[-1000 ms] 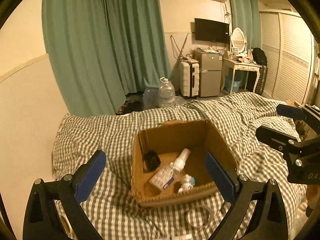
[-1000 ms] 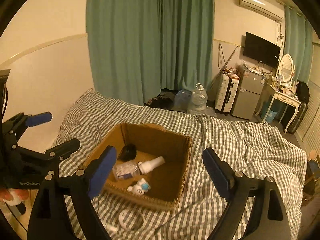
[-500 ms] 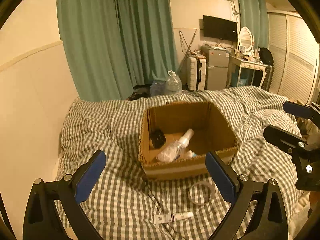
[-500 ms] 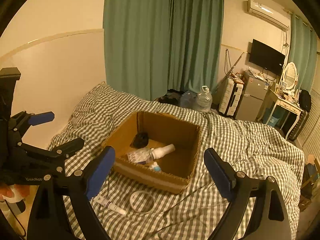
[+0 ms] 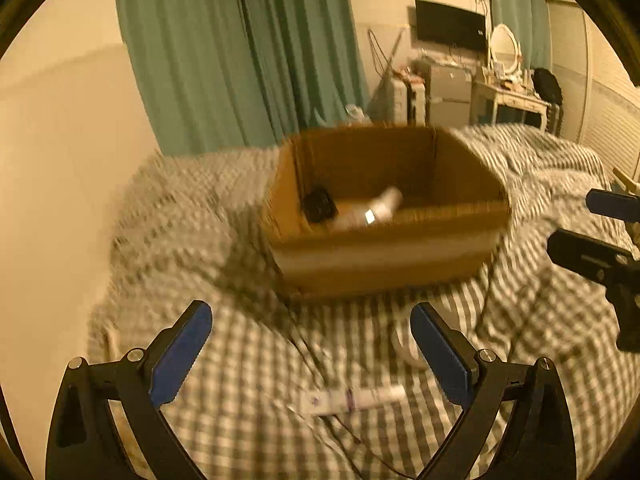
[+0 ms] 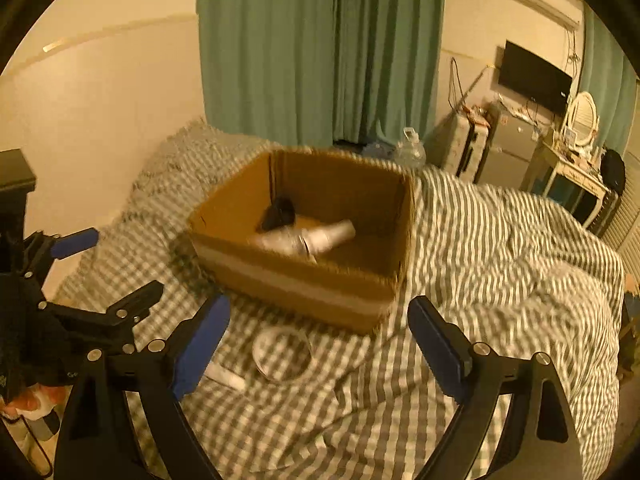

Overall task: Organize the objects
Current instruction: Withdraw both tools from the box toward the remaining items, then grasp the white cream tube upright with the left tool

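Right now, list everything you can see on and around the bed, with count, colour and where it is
cardboard box: one, brown, open, on the checked bedspread
bottle: one, pale, lying inside the box
dark object: one, black, in the box's far left corner, too blurred to name
ring: one, clear or whitish, on the bedspread in front of the box
tube: one, white, on the bedspread nearest the cameras
curtains: green, behind the bed
television: one, black, on the far wall
water jug: one, clear, beyond the bed
left gripper: one, black with blue pads, open, empty
right gripper: one, black with blue pads, open, empty
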`<state>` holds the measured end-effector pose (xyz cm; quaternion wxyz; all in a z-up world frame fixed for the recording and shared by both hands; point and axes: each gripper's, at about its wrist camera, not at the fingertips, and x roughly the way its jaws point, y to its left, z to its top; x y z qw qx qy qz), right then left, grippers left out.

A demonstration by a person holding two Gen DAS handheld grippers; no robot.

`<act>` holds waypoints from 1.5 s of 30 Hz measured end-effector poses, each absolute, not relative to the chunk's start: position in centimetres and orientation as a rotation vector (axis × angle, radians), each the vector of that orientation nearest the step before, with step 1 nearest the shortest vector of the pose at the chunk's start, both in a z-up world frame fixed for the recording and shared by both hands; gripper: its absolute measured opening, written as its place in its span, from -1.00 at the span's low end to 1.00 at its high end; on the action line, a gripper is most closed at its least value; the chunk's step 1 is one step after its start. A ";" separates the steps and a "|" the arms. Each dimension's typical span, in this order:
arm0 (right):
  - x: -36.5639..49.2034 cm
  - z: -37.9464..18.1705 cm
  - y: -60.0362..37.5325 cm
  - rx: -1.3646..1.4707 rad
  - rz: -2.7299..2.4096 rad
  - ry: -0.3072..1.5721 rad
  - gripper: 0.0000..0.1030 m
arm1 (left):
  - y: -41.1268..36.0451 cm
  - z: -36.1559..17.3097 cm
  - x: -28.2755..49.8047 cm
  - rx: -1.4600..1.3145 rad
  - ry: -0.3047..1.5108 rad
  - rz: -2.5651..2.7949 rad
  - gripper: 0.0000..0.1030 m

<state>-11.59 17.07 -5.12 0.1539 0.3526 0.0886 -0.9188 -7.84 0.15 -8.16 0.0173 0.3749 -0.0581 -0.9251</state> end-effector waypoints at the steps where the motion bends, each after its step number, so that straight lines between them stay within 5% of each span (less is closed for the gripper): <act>1: -11.8 -6.4 17.3 1.044 -2.630 0.252 0.75 | 0.2 -9.3 -7.9 1.200 -0.169 -2.871 0.98; 10: -13.8 -13.7 18.9 1.258 -2.606 0.098 0.75 | 1.2 -18.8 -8.5 1.405 -0.349 -2.772 0.98; 23: -13.6 -15.7 18.6 1.319 -2.600 0.028 0.75 | 3.1 -23.7 -8.4 1.639 -0.485 -2.767 0.91; 31: -14.3 -17.6 19.6 1.425 -2.587 -0.026 0.75 | 3.5 -25.3 -9.4 1.773 -0.408 -2.809 0.54; 35: -14.5 -18.3 20.0 1.457 -2.577 -0.055 0.75 | 3.9 -24.8 -8.9 1.784 -0.422 -2.841 0.01; 40: -14.5 -18.8 19.7 1.473 -2.578 -0.031 0.75 | 3.8 -22.8 -8.0 1.697 -0.371 -2.913 -0.26; 41: -14.5 -18.9 19.6 1.473 -2.577 -0.028 0.75 | 3.6 -22.4 -7.9 1.686 -0.347 -2.924 -0.50; 45: -14.6 -19.0 18.8 1.460 -2.555 -0.017 0.75 | 2.1 -20.4 -8.2 1.619 -0.254 -2.936 -0.63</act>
